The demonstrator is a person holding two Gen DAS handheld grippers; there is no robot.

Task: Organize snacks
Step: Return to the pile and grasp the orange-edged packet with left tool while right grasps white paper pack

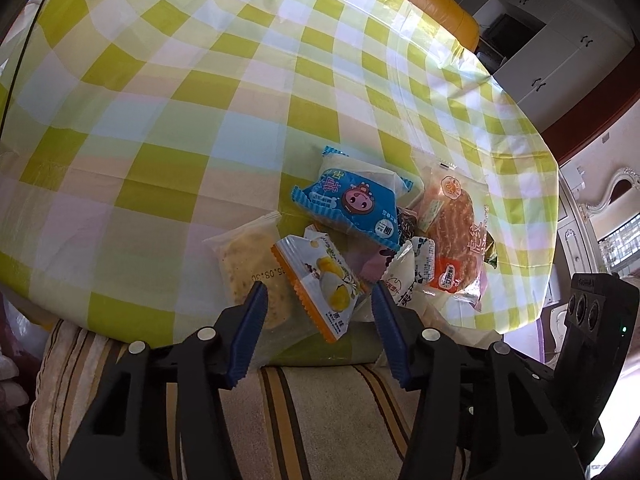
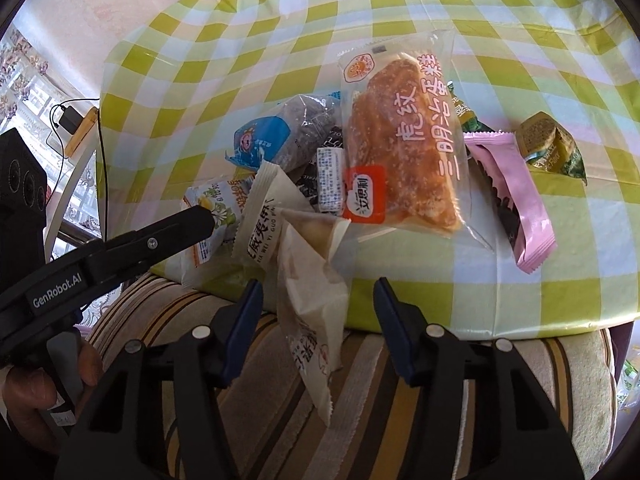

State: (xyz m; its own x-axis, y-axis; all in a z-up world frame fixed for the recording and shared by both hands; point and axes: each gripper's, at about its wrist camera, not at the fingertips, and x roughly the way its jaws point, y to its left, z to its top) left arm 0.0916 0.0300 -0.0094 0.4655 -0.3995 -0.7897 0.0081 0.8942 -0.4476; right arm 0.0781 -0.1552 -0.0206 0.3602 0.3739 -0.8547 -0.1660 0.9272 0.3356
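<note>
Both your claws tilt steeply down, half-open and gripping nothing: left gripper (image 1: pixel 318 294) straddles the orange-edged packet (image 1: pixel 320 284), right gripper (image 2: pixel 318 292) the cream packet (image 2: pixel 312 292) at twelve o'clock.

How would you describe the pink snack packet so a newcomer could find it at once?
Start at the green-checked tablecloth and find the big clear-wrapped orange cake in the pile near its front edge. Just to the right of it lies the pink packet. It is long and narrow, the only plain pink wrapper there, with zigzag-cut ends.

A green-checked tablecloth (image 1: pixel 200 120) covers the table above a striped cushion (image 2: pixel 400 420); white cabinets (image 1: pixel 540 60) behind.
</note>
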